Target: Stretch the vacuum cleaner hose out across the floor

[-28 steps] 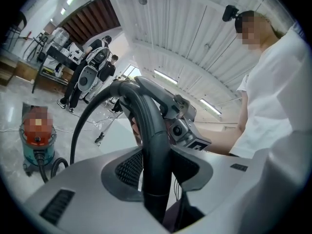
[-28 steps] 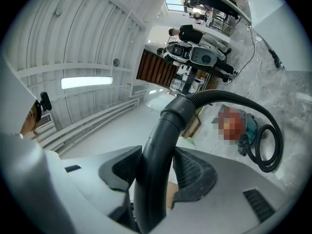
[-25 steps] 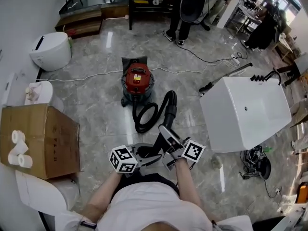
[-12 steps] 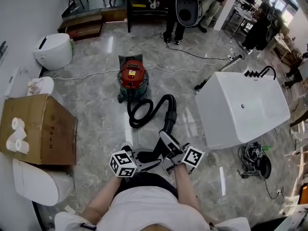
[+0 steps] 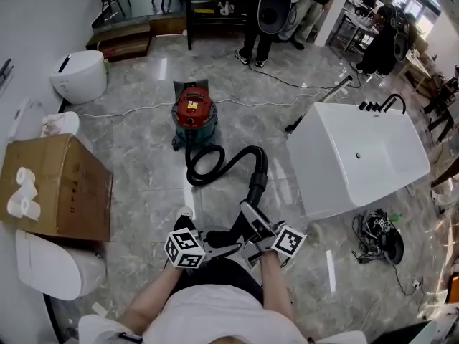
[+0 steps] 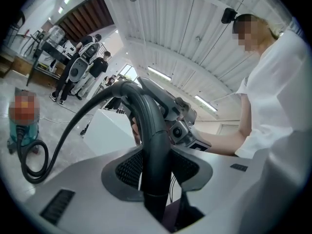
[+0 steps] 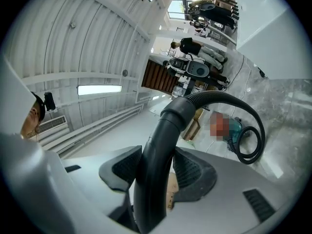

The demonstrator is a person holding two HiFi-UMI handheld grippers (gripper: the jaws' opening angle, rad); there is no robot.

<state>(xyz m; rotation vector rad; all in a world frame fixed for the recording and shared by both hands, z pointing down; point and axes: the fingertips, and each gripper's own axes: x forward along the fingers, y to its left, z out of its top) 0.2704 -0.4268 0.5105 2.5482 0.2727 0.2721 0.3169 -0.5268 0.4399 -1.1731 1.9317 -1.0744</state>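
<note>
left gripper (image 5: 231,244): clamped on the stiff black end tube of the hose (image 5: 228,165), pads pressing it from both sides, jaws roughly half closed

right gripper (image 5: 249,213): same deal, gripping that same tube just past the left one

hose location: runs from the two grippers out over the grey floor (image 5: 143,156) to the vacuum cleaner (image 5: 193,113), touching the floor for most of its length

vacuum cleaner: red lid, teal base, standing well ahead of the person, apart from the white bathtub (image 5: 358,163)

long axis: pretty much straight from the person to the canister, apart from one loop curled just in front of it

nearer hand: the right gripper sits further up the tube, so it's closer to the vacuum. The left is toward the free end, I think, but the tip is hard to see in the head view

count: 1 vacuum, 1 hose, 1 loop, 2 grippers, both on the hose

my read: not stretched yet. Pulling back along that line, away from the canister, should take the loop out
</note>
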